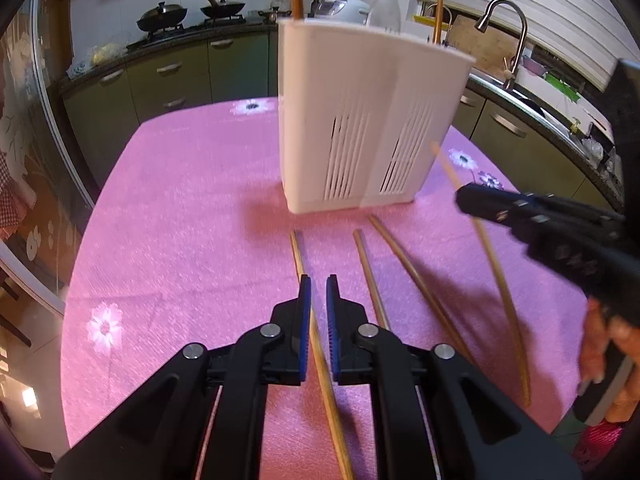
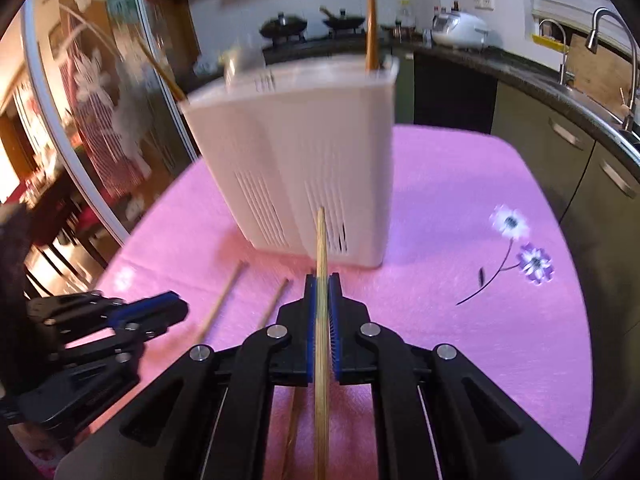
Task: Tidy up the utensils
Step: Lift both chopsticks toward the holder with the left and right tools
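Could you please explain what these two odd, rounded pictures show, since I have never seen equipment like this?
There is no robot here: a person holds a two-finger gripper in each hand, and a wide-angle camera on each looks forward along its fingers. One picture comes from the left gripper, the other from the right gripper. Both face a white utensil holder standing on a pink tablecloth in a kitchen. Two chopsticks already stand in the holder. The right gripper is shut on one chopstick, lifted off the cloth. Three loose chopsticks lie on the cloth in front of the holder. The left gripper holds nothing, its fingers slightly apart above one of them.
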Action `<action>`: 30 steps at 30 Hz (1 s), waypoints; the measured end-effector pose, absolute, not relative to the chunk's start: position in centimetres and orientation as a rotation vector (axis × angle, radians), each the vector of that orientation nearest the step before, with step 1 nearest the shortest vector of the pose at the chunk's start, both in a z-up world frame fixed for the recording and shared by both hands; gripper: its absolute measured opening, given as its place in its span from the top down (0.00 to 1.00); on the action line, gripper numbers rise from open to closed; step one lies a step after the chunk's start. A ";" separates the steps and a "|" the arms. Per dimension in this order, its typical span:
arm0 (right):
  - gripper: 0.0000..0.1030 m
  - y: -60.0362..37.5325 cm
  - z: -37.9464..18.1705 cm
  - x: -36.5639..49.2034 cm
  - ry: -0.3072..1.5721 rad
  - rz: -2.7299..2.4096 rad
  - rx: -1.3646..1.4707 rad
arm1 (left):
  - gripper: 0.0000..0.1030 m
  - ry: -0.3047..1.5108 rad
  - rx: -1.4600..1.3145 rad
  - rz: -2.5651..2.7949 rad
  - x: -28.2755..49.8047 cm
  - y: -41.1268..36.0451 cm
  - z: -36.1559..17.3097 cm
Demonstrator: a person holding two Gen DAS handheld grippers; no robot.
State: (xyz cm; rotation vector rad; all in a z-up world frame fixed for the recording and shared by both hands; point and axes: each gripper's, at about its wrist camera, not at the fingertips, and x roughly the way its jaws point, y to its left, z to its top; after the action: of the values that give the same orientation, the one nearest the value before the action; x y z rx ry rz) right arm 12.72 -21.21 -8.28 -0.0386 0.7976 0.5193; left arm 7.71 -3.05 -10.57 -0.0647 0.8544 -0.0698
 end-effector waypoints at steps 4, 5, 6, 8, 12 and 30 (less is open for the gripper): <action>0.94 -22.9 -6.2 11.6 0.749 0.527 -0.004 | 0.93 0.891 -0.066 -0.075 8.2 -3.0 -10.4; 0.94 -23.1 -5.8 11.3 0.742 0.529 0.004 | 0.93 0.904 -0.077 -0.072 8.3 -2.9 -10.7; 0.94 -23.3 -5.4 11.3 0.738 0.529 0.009 | 0.93 0.912 -0.073 -0.063 8.5 -3.0 -10.9; 0.94 -23.5 -5.2 11.1 0.734 0.530 0.015 | 0.93 0.936 -0.051 -0.065 8.7 -3.3 -11.6; 0.94 -23.7 -5.4 10.8 0.733 0.537 0.027 | 0.87 0.966 -0.040 -0.044 9.1 -3.8 -12.8; 0.94 -24.0 -5.2 10.9 0.714 0.543 0.058 | 0.94 0.952 -0.071 -0.046 9.9 -2.7 -13.3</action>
State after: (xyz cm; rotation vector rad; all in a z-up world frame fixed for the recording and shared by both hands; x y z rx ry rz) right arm 10.89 -24.05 -5.24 0.0584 0.7141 0.5429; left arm 9.90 -2.74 -13.26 -0.0709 0.9516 -0.0463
